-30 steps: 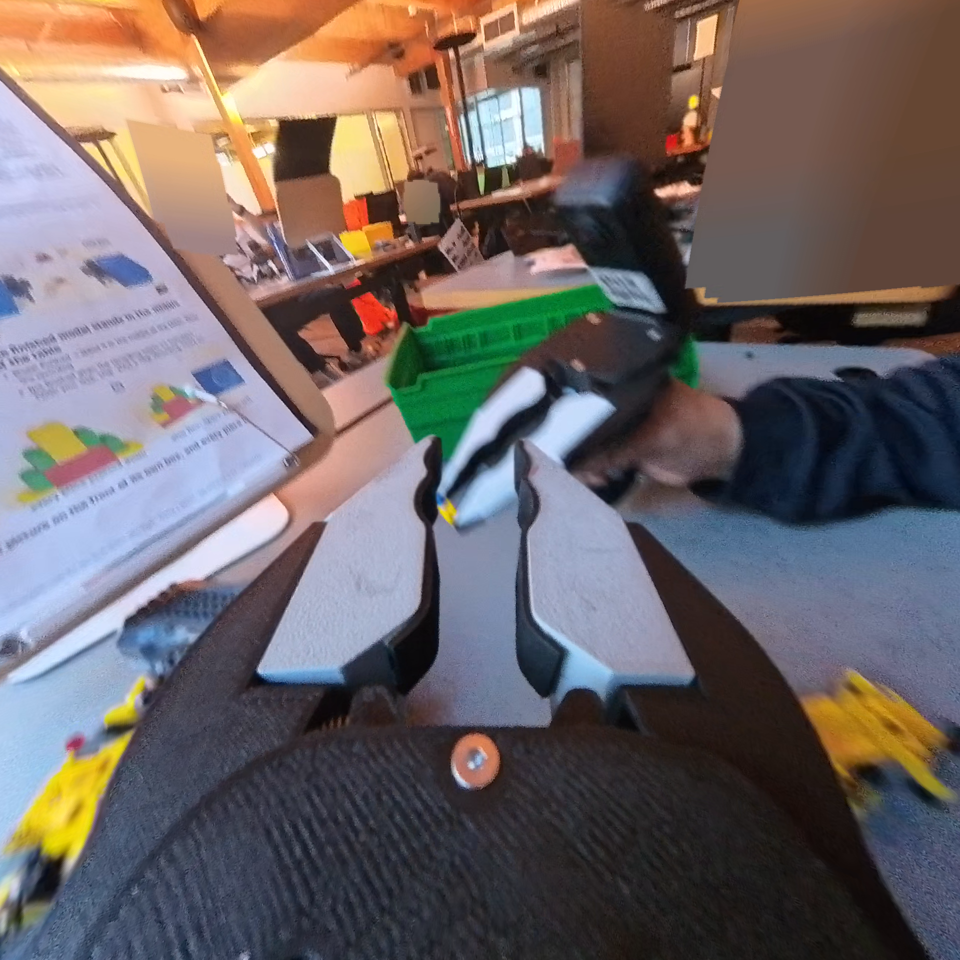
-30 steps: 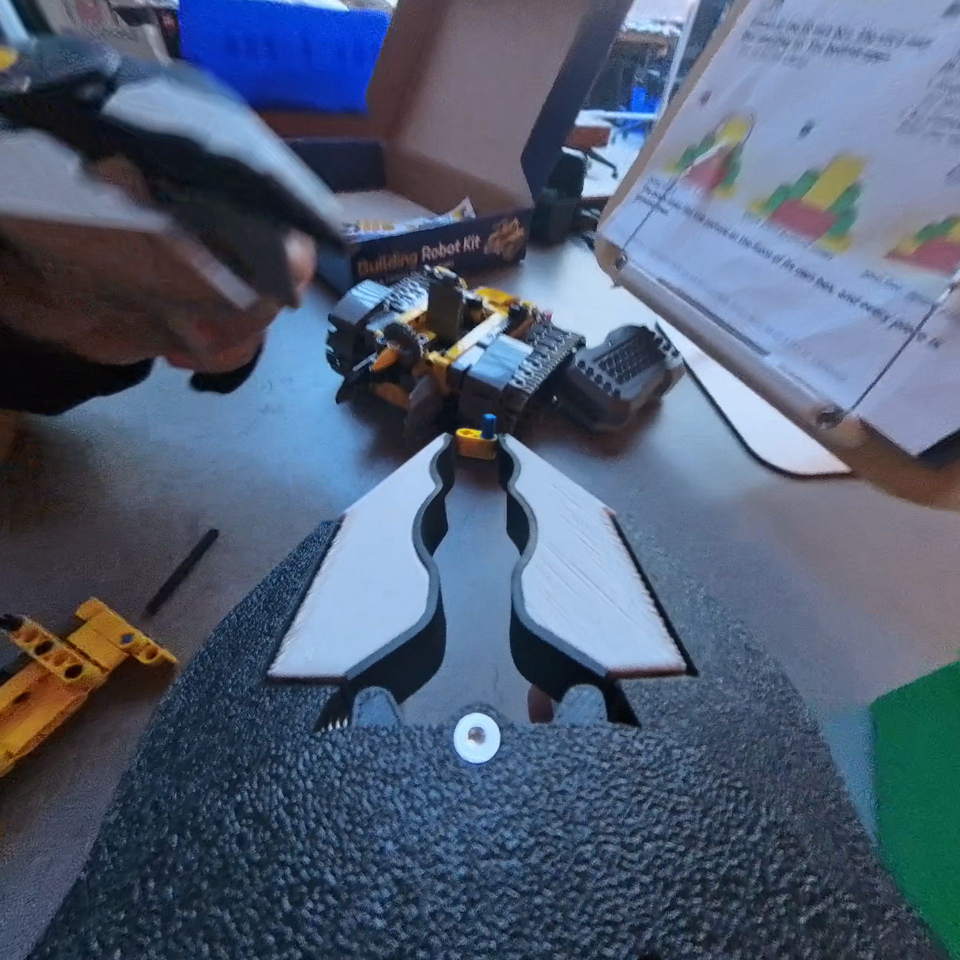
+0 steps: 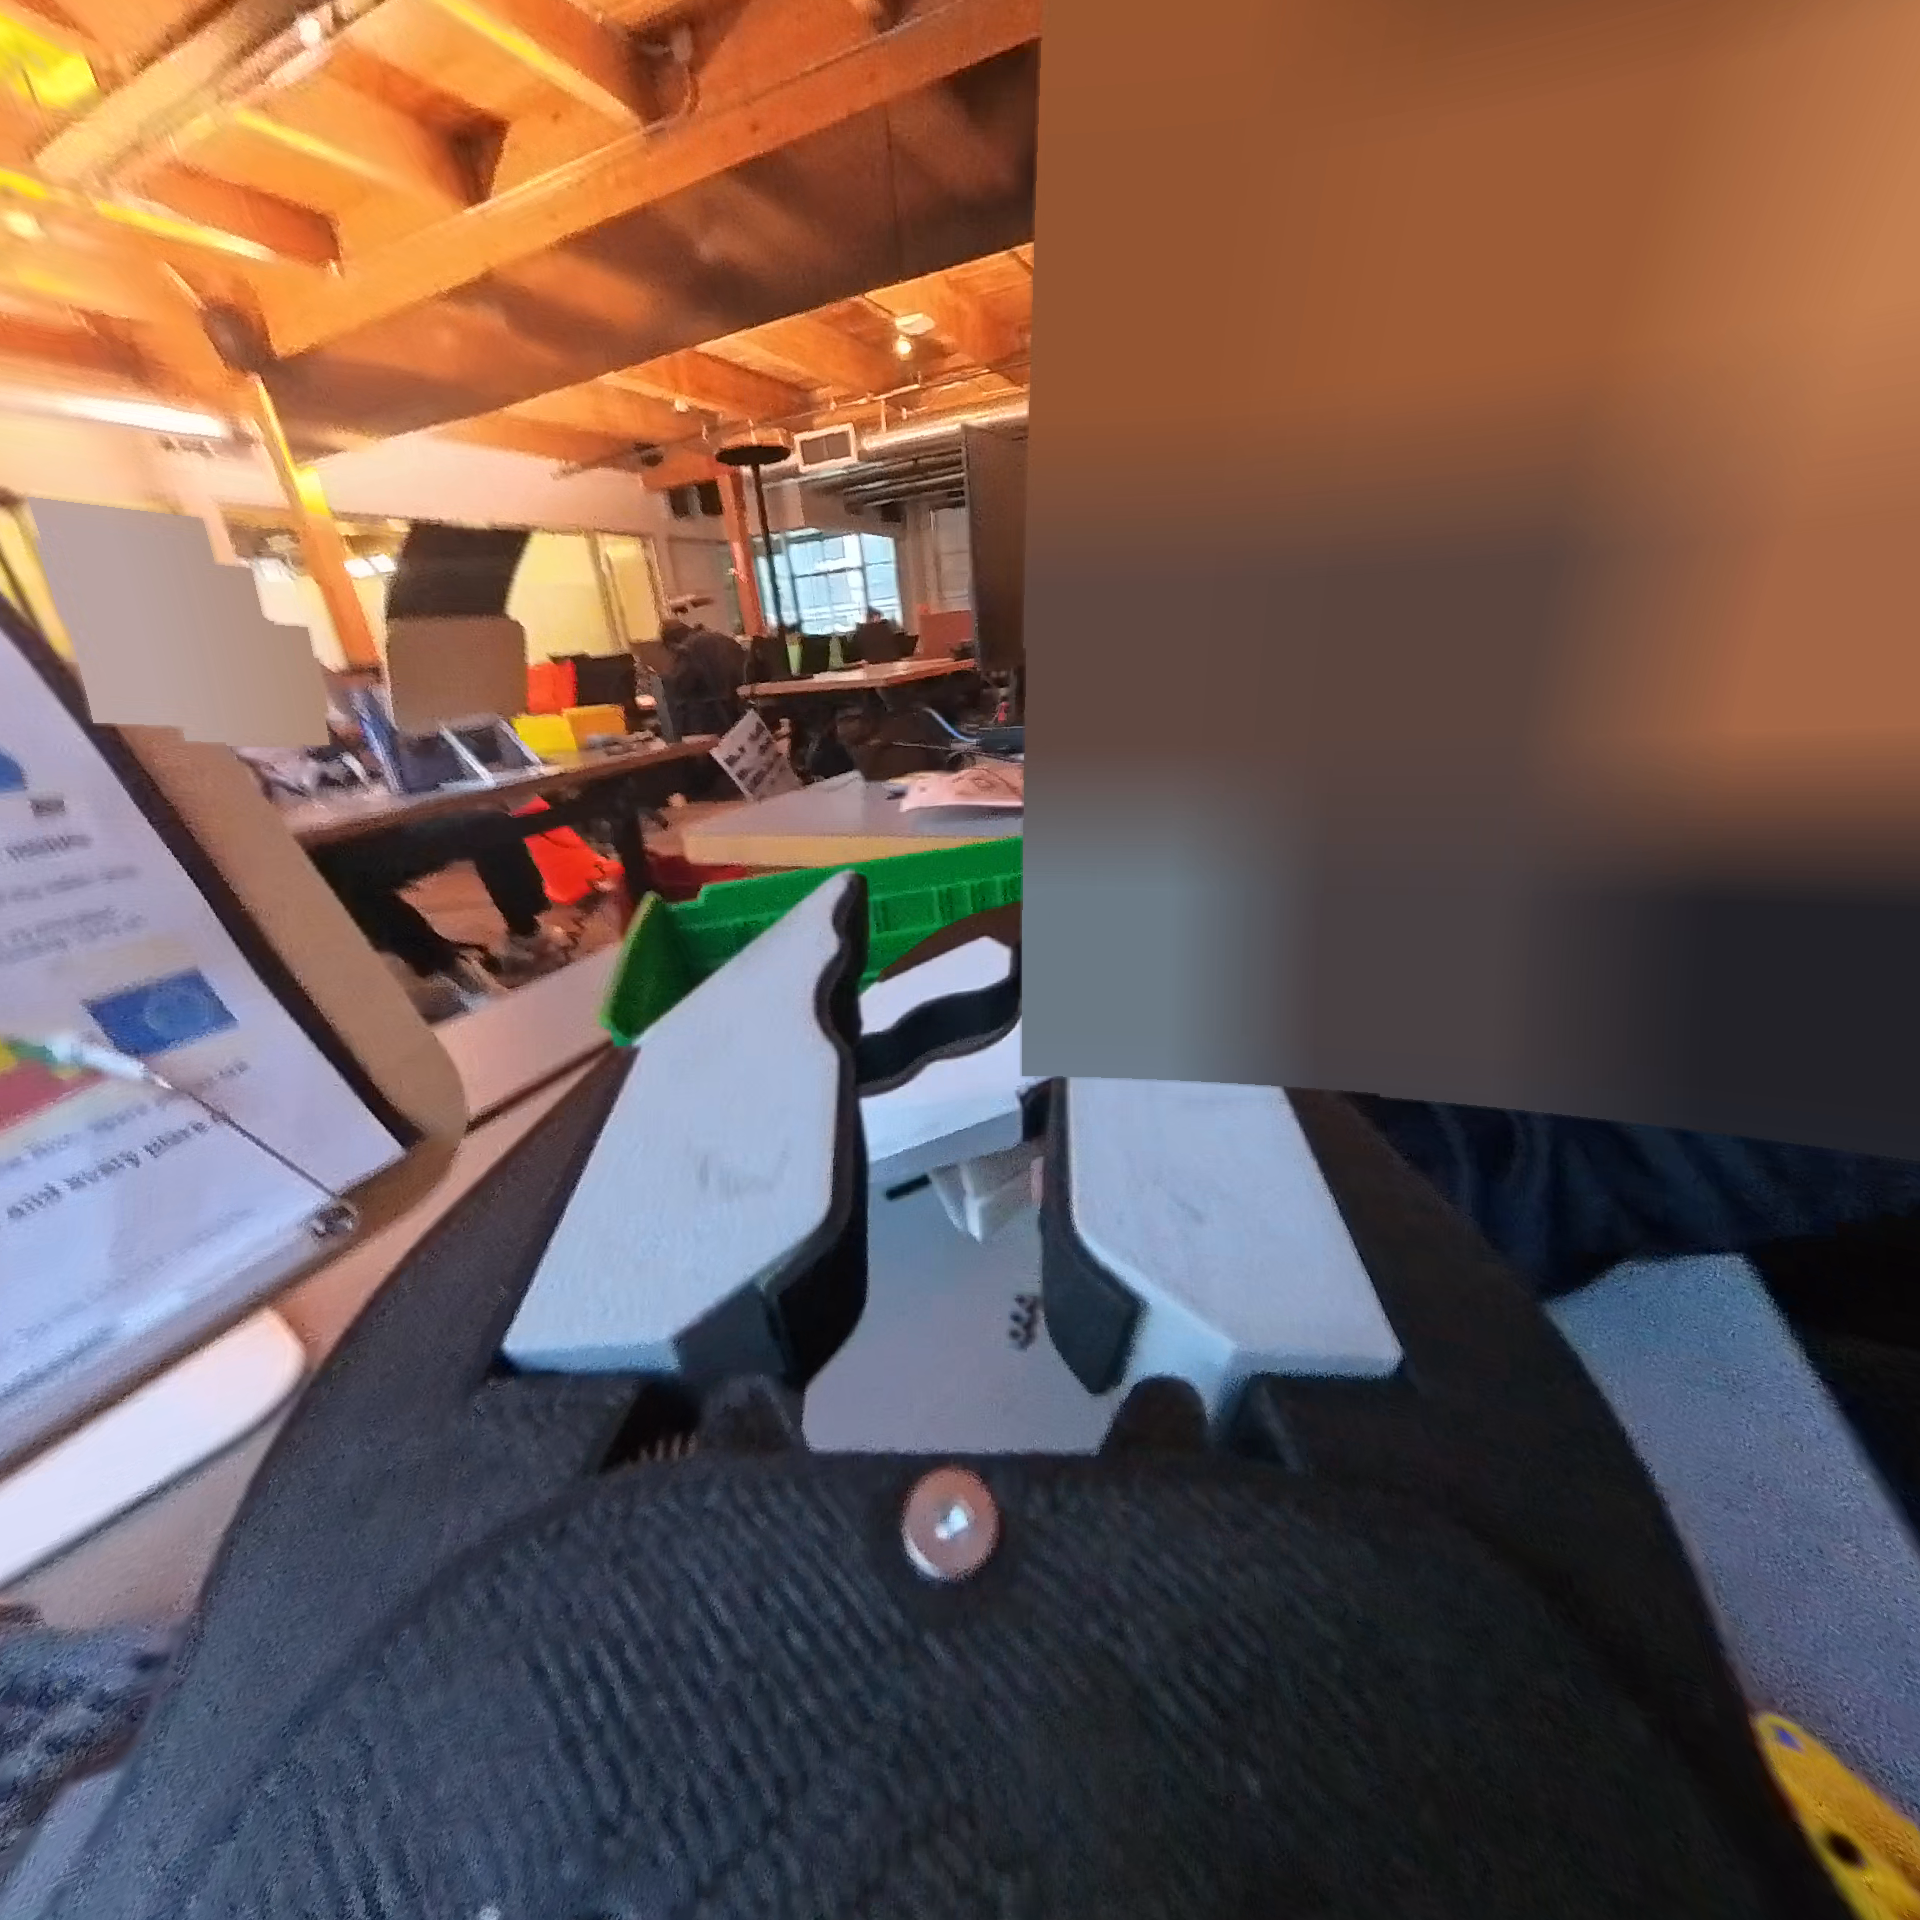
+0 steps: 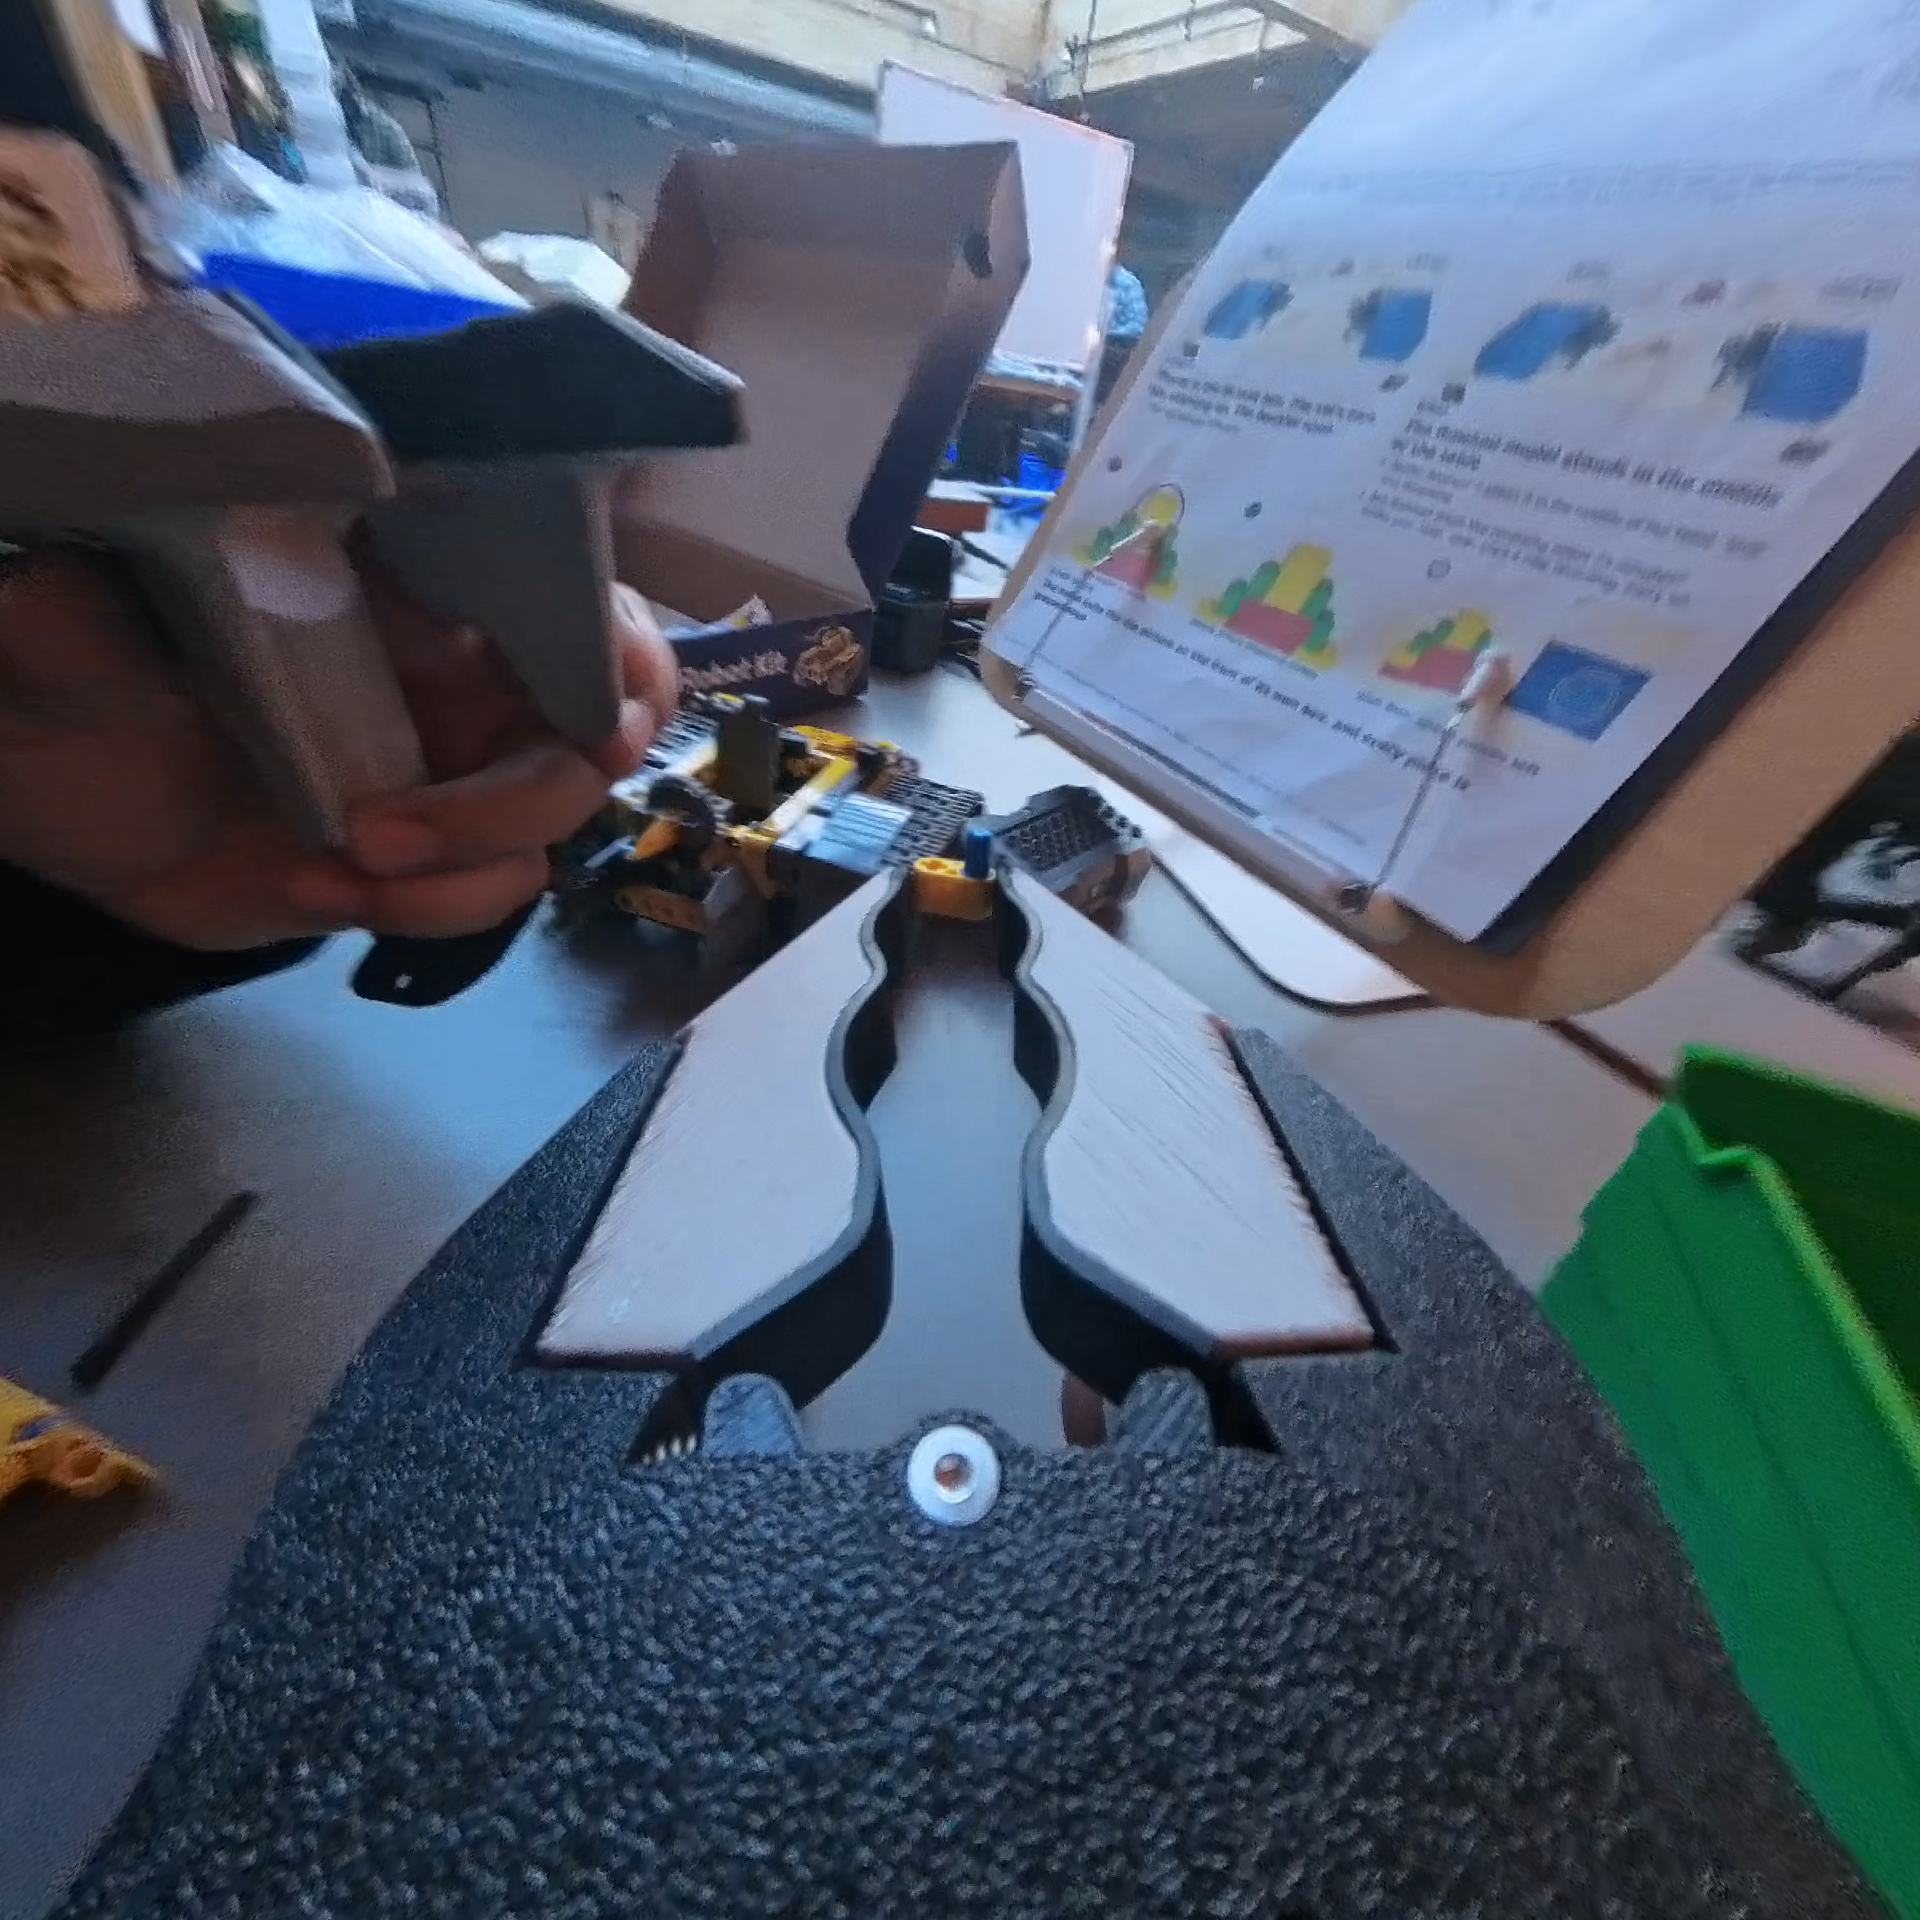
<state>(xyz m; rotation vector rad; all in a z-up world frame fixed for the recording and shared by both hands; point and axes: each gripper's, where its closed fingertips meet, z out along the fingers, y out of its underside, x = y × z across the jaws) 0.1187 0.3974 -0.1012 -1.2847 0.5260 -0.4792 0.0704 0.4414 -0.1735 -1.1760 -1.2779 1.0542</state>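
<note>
Right hand-held gripper [image 4: 948, 891] pinches a small yellow plastic piece [image 4: 943, 894] with a blue peg [image 4: 978, 837] upright on it, just above the dark tabletop [image 4: 343, 1091], near a yellow-black brick-built vehicle [image 4: 769, 821]. Left hand-held gripper [image 3: 951, 997]: fingers spread, nothing between them. Printed instruction sheet [image 4: 1455, 499] on a tilted wooden stand; green ribbed plastic bin [image 4: 1756, 1351] at right

table [image 4: 312, 1091] | brick vehicle [image 4: 769, 821]; black rod [image 4: 166, 1288]; green bin [image 4: 1766, 1351]
</note>
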